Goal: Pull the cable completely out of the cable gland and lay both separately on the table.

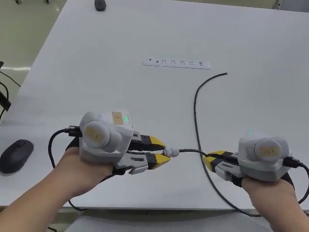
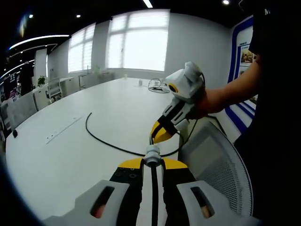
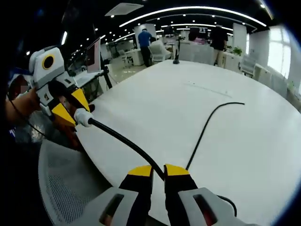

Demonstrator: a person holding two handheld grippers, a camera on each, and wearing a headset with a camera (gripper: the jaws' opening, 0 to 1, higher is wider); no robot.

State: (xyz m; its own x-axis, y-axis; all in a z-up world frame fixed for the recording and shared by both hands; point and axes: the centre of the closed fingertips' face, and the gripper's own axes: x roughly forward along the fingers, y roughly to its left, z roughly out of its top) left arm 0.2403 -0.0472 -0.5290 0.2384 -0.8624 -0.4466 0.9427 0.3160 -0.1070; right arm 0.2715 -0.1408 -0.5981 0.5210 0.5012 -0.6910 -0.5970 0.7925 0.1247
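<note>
Currently: the pull step is in hand, with extraction not yet complete.

- Left gripper: jaws nearly closed, clamped on the white cable gland, held over the near edge of the tabletop.
- Right gripper: jaws shut on the black cable near the gland, with a short span between them.
- Cable: the long run lies across the tabletop toward the far right. In the left gripper view a tail runs back between that gripper's jaws, so the cable is through the gland.

Next, by my judgement: hold the gland fixed and draw the right gripper straight away along the gland's axis. A regrip is likely. Then lay the two parts apart.
</note>
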